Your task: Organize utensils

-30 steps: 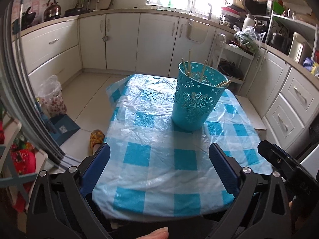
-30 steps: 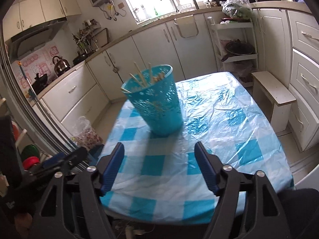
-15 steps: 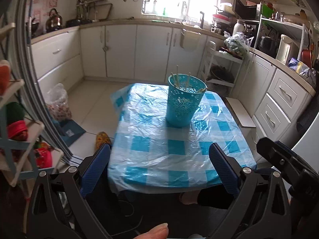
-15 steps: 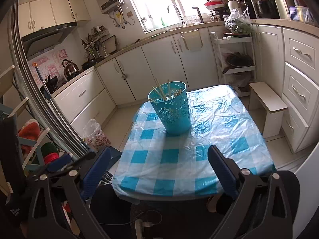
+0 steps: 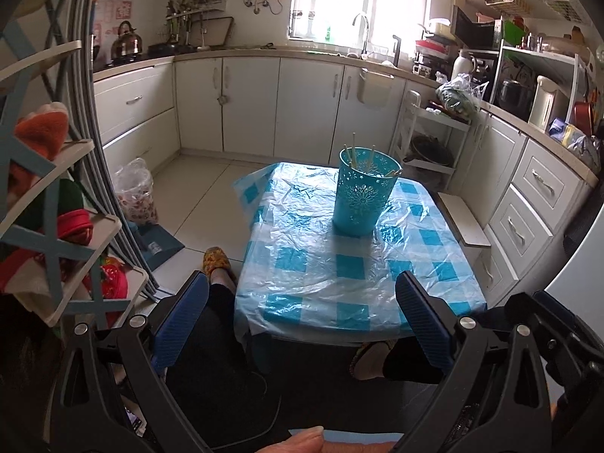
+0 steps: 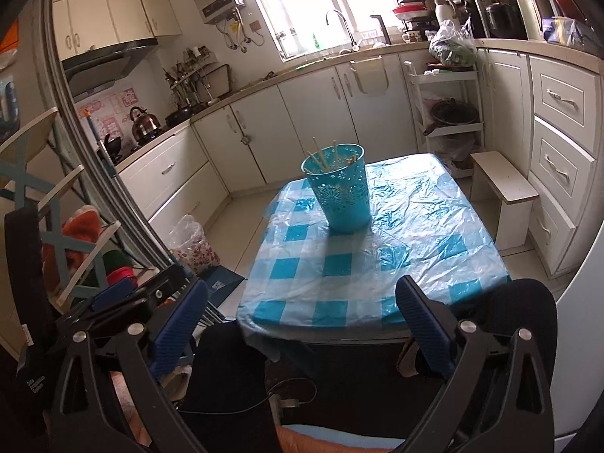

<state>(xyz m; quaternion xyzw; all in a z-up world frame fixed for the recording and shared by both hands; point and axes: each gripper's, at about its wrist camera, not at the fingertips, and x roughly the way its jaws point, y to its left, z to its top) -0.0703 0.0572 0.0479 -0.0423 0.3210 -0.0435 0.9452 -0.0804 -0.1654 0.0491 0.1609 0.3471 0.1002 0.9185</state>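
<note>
Left wrist view. One left gripper (image 5: 302, 313), mine to hold: two blue ribbed pads, jaws spread wide, nothing between them, held back from the near edge of the table (image 5: 464, 287). One table, under a blue-and-white checked cloth with a clear plastic sheet. One turquoise cut-out holder (image 5: 363, 192) standing upright on the far half of the table. Chopsticks (image 5: 354, 151) in it: I count about four pale ends above the rim; the rest is hidden inside. One kettle (image 5: 127, 40) on the far counter. One slippered foot (image 5: 216, 261) beside the table's left edge. No writing legible here.

Right wrist view. One right gripper (image 6: 302, 315), jaws equally wide, empty, likewise short of the table. Same holder (image 6: 341, 192), upright, left of the table's centre, sticks leaning inside; count unclear. One small stool (image 6: 504, 183) just right of the table. White print on a black strap (image 6: 34, 381) at lower left, too small to read.
</note>
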